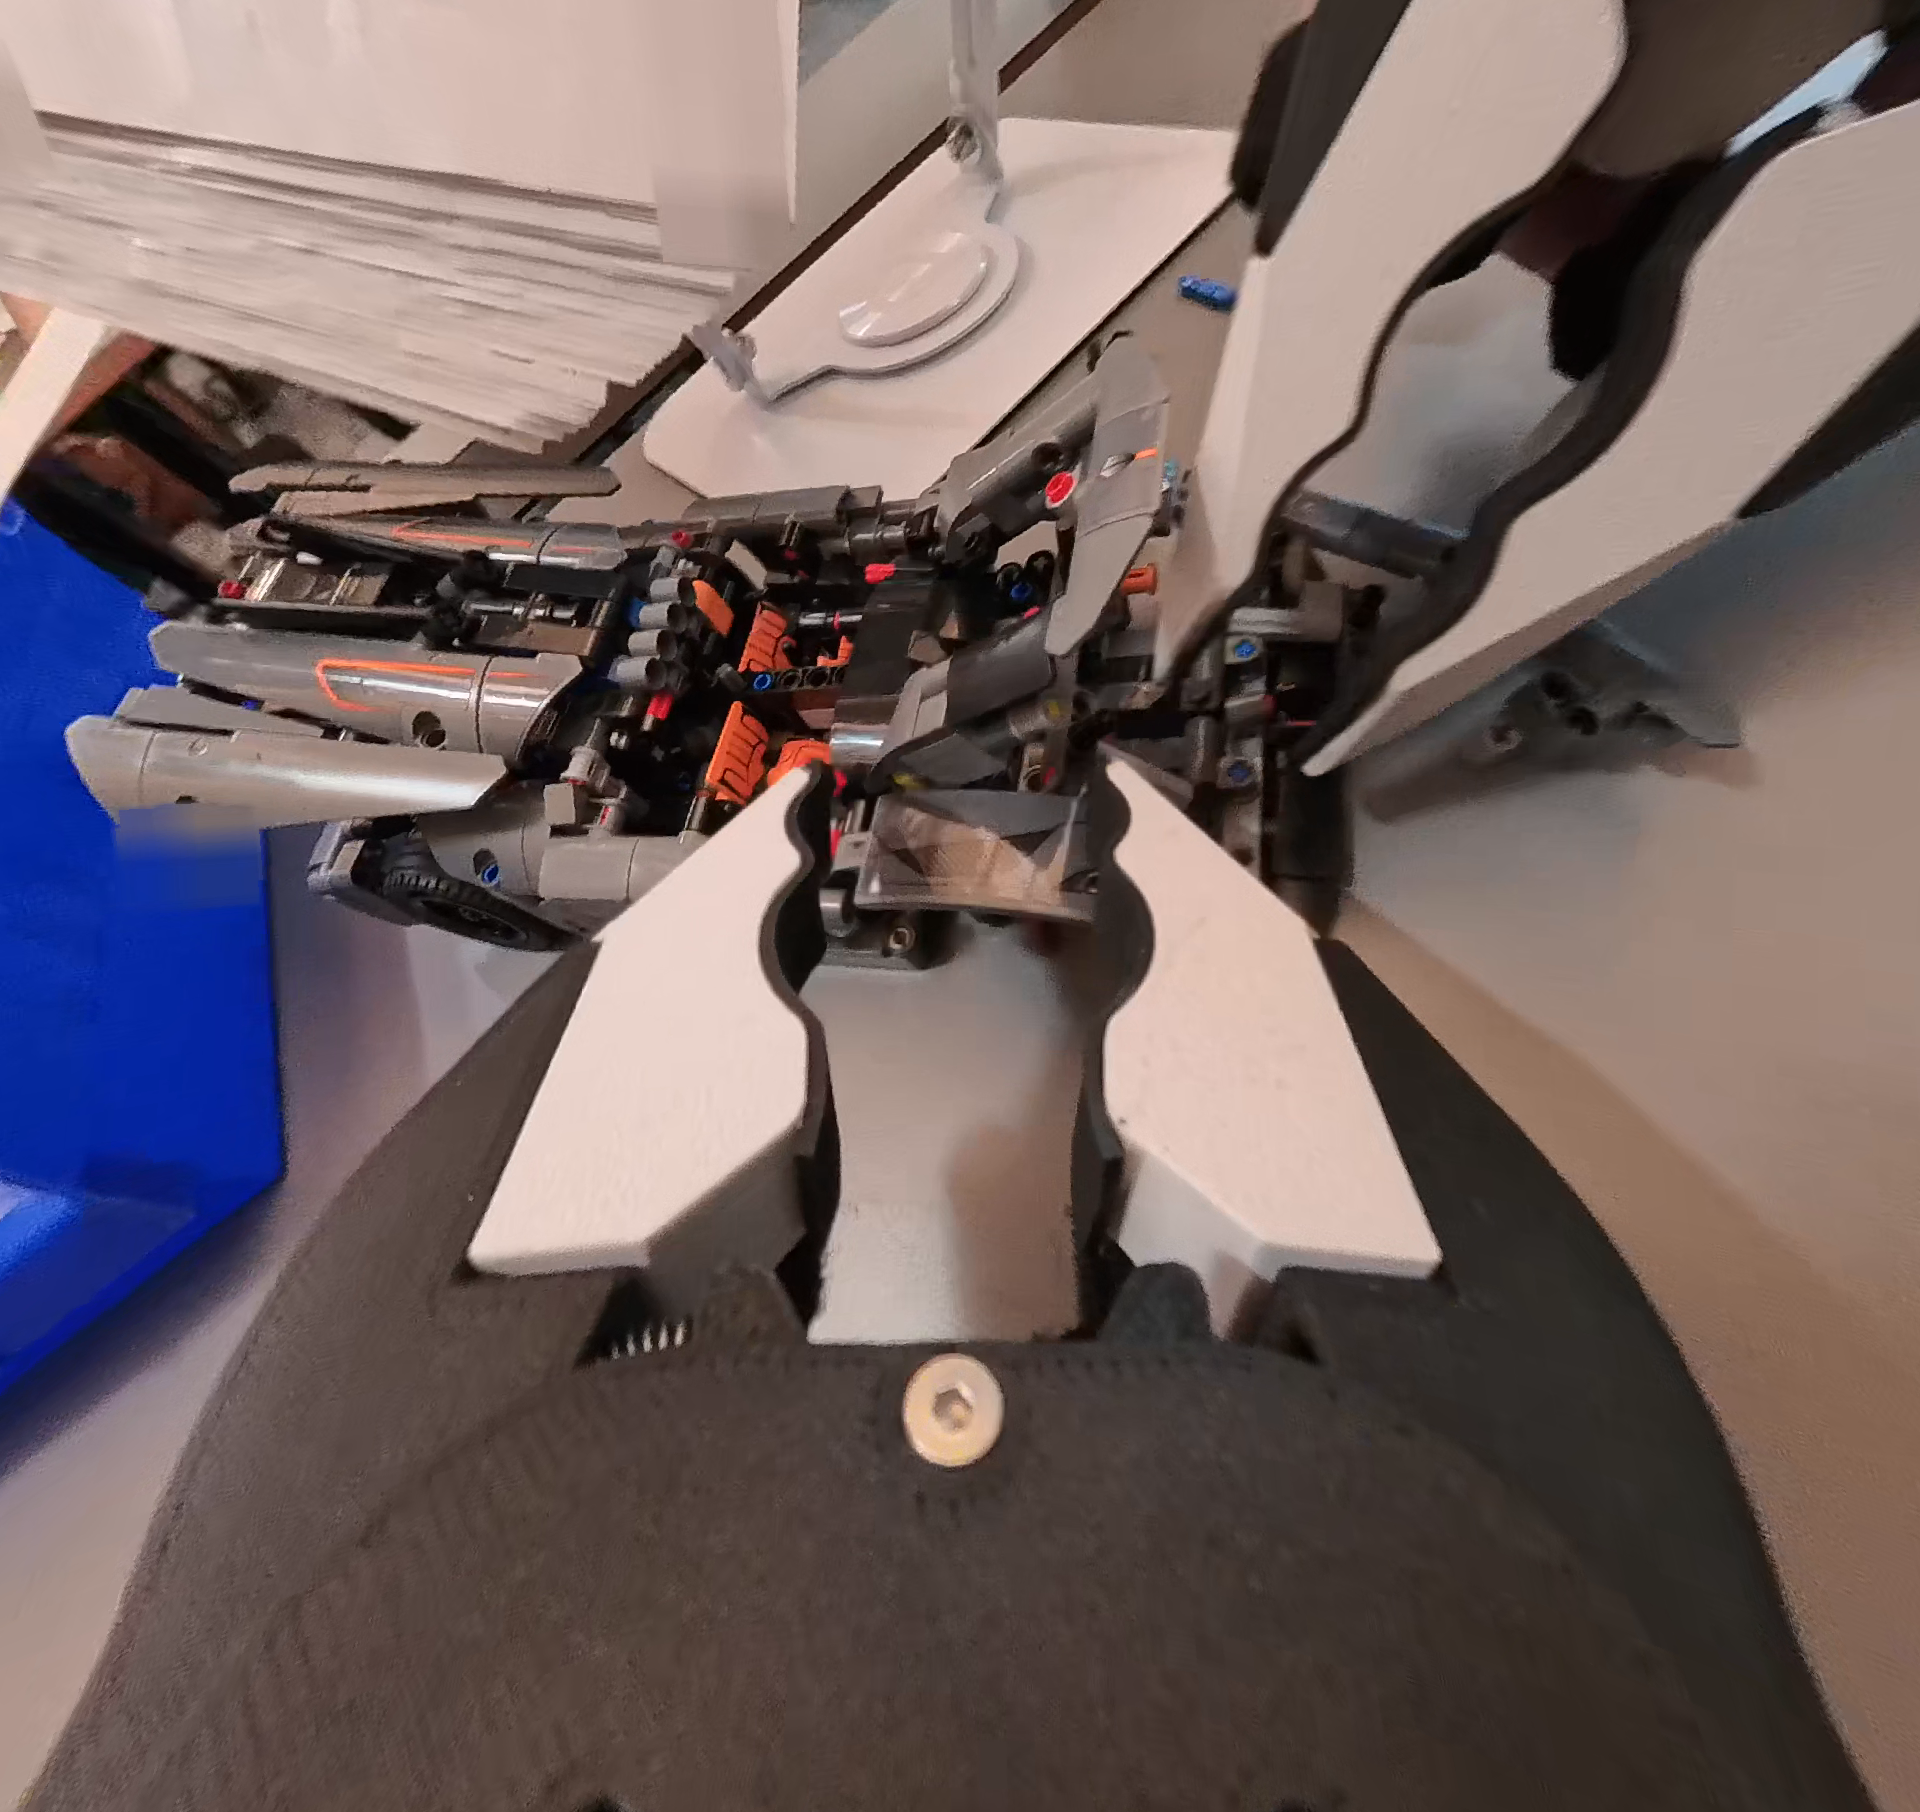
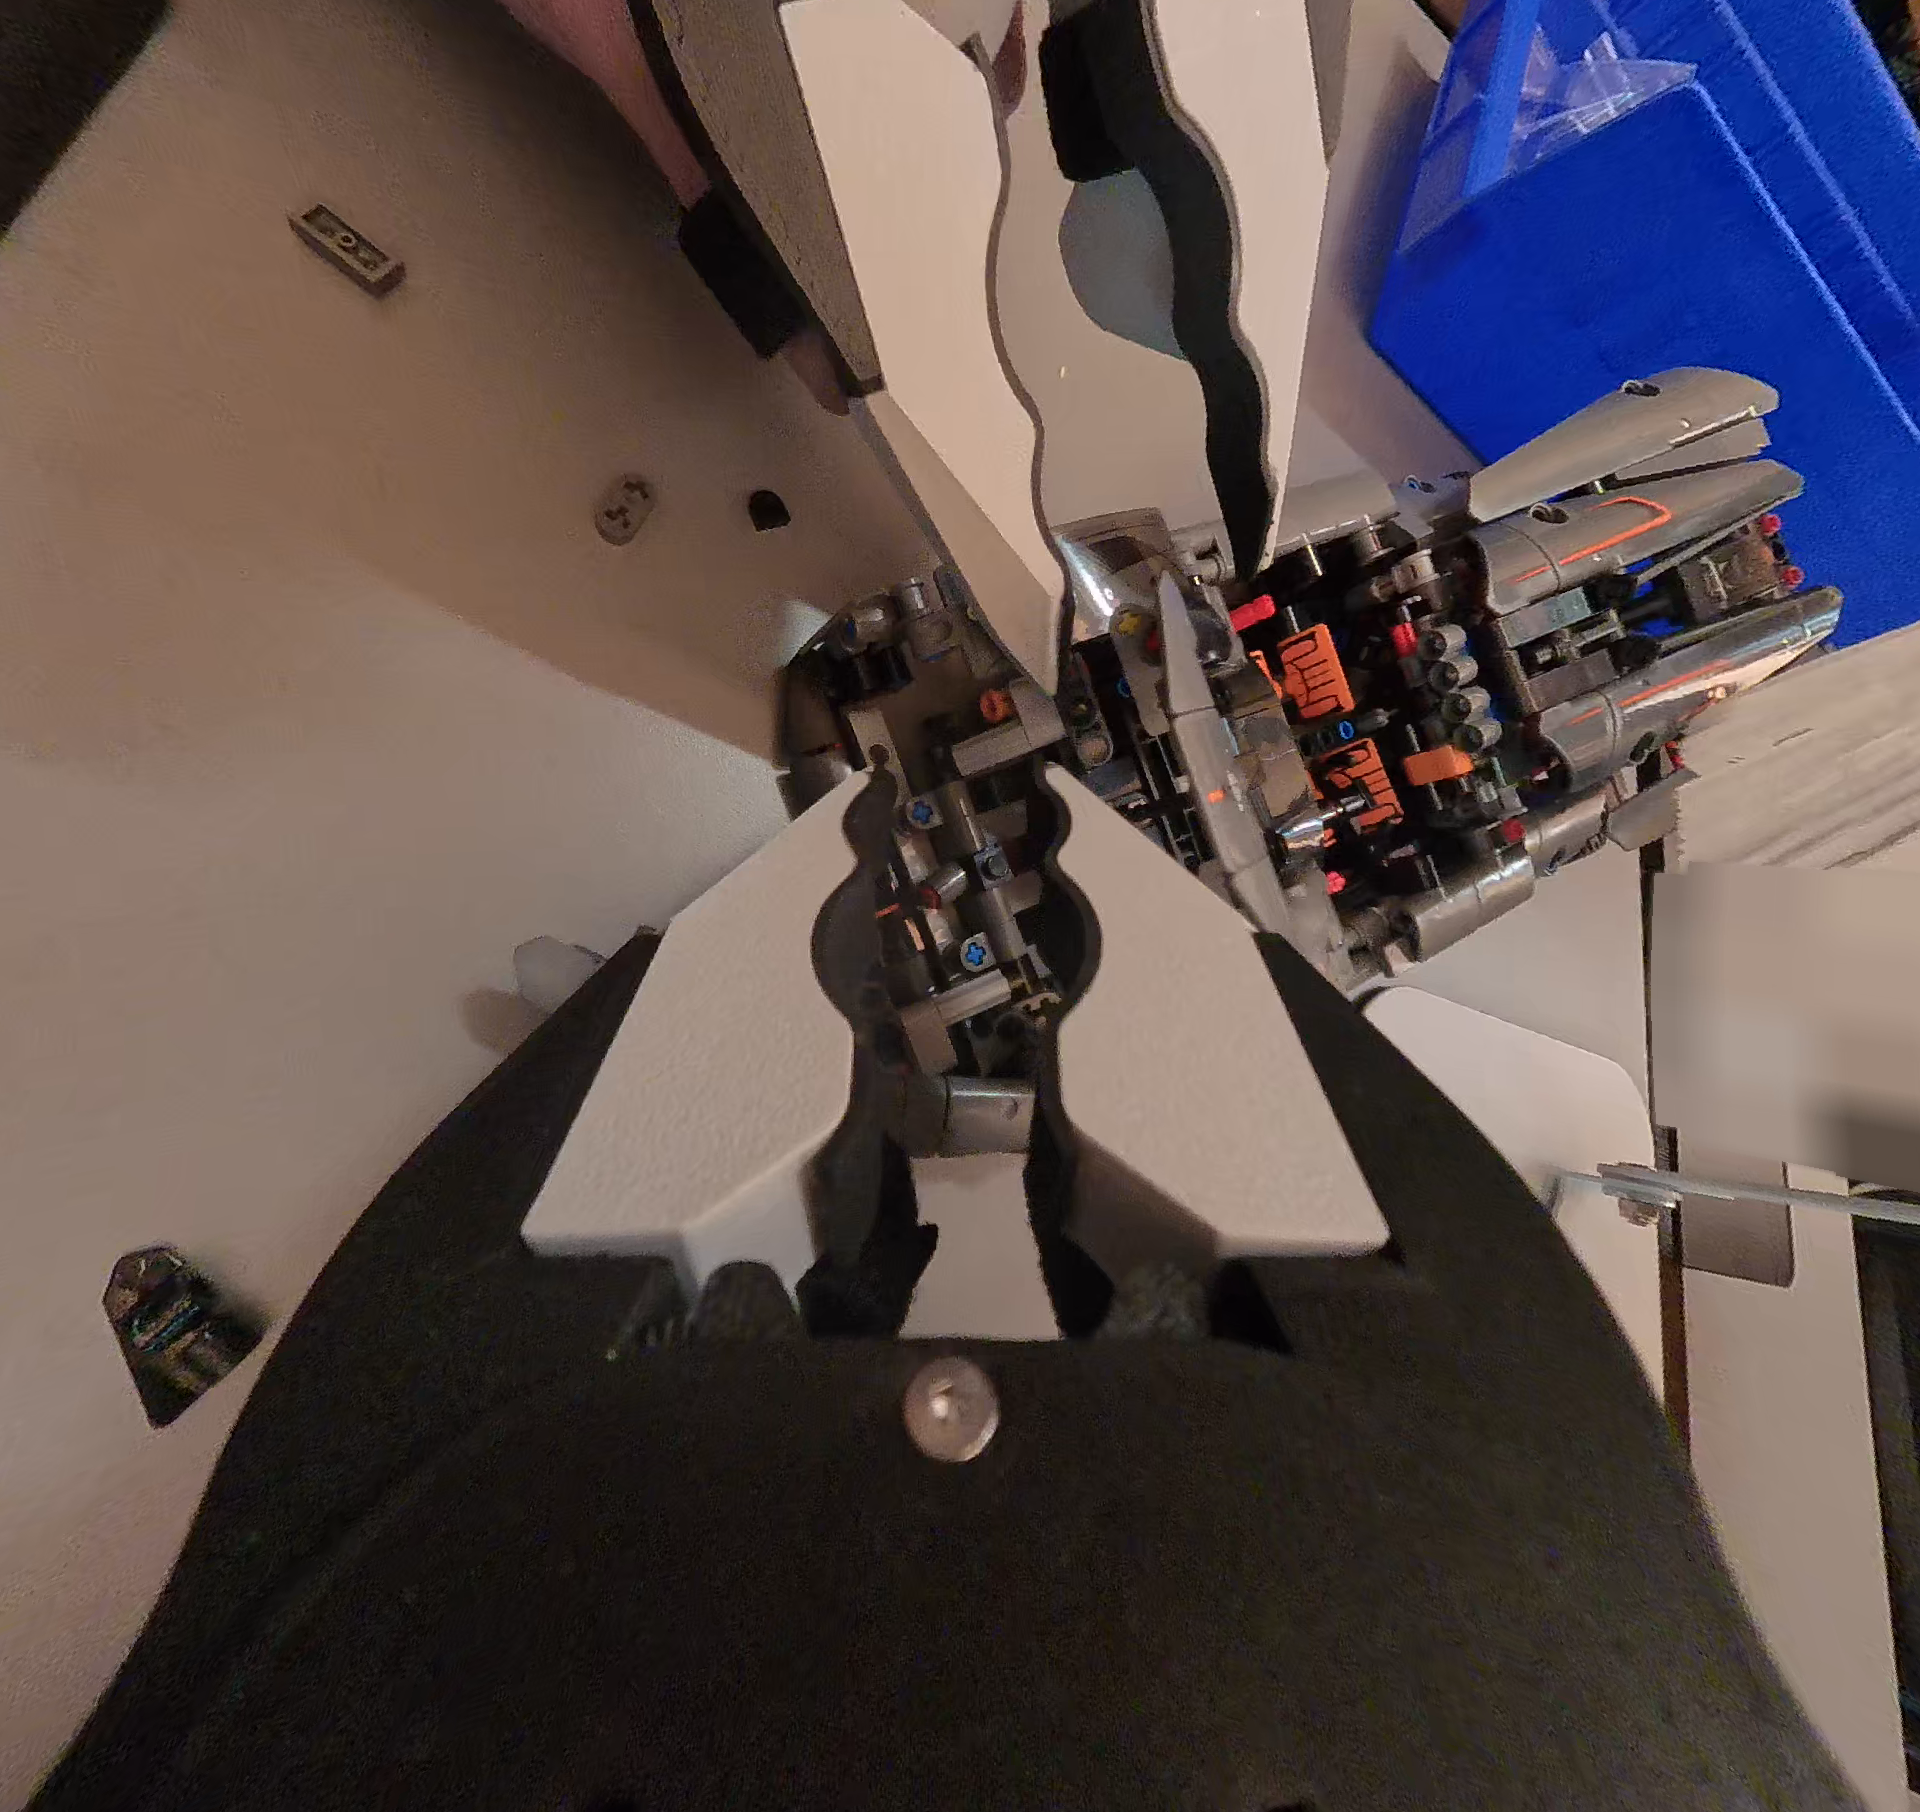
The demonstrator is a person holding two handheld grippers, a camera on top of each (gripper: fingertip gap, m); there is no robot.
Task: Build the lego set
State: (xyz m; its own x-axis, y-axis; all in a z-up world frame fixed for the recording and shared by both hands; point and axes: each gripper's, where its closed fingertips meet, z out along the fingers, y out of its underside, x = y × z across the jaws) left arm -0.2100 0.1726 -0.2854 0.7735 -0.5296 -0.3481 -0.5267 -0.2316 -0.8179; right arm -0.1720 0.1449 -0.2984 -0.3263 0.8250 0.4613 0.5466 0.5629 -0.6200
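Grey lego car (image 1: 582, 682) with orange stripes and orange seats, red and blue pins, black tyre (image 1: 457, 905), white-fingered black-bodied hand-held gripper (image 1: 956, 806), blue bin (image 2: 1683, 287), off-white table (image 2: 312, 827), dark grey loose plate (image 2: 348, 248)

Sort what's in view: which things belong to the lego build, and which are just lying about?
Part of the job:
lego car model
left gripper
right gripper
loose grey plate
small round grey piece
blue bin

Lying about:
paper stack
white stand
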